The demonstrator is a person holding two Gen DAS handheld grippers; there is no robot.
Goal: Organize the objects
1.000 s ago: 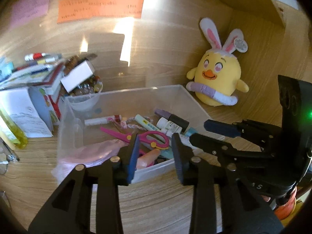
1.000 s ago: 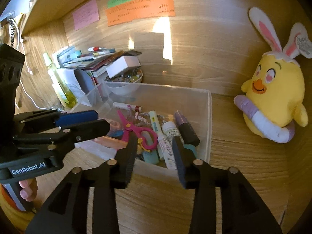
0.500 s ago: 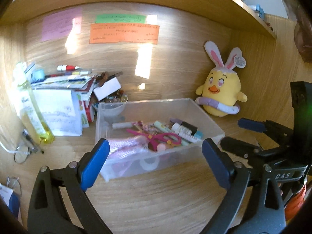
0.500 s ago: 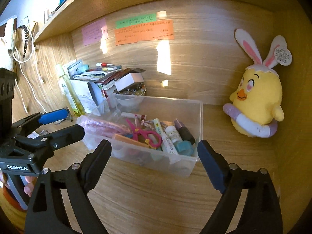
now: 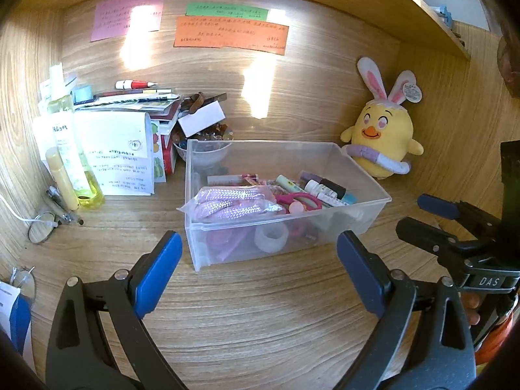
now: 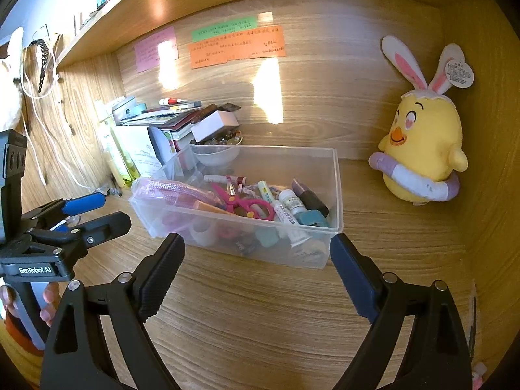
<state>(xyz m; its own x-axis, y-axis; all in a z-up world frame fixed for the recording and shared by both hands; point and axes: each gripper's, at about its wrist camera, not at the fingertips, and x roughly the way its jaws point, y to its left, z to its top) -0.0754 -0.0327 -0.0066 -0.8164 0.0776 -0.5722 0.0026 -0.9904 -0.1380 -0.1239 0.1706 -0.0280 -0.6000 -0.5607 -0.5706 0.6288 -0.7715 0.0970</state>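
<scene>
Fingers of my left gripper (image 5: 256, 266) and right gripper (image 6: 256, 273) are spread wide, holding nothing, both angled down over the wooden desk (image 5: 260, 325). Just beyond the tips sits the clear plastic bin (image 5: 367, 217) holding pink scissors (image 6: 242, 203) and tubes. Left view alone shows eyeglasses (image 5: 40, 227) beside a yellow bottle (image 5: 70, 162); right view alone shows hanging cords (image 6: 42, 65). A chick plush (image 6: 422, 159) stands right of the bin.

Looks like a home study nook: wooden desk (image 5: 260, 308) under a shelf (image 6: 107, 22), sticky notes (image 5: 230, 34) on the back panel, stacked papers (image 5: 117, 149), plush chick (image 6: 422, 149).
</scene>
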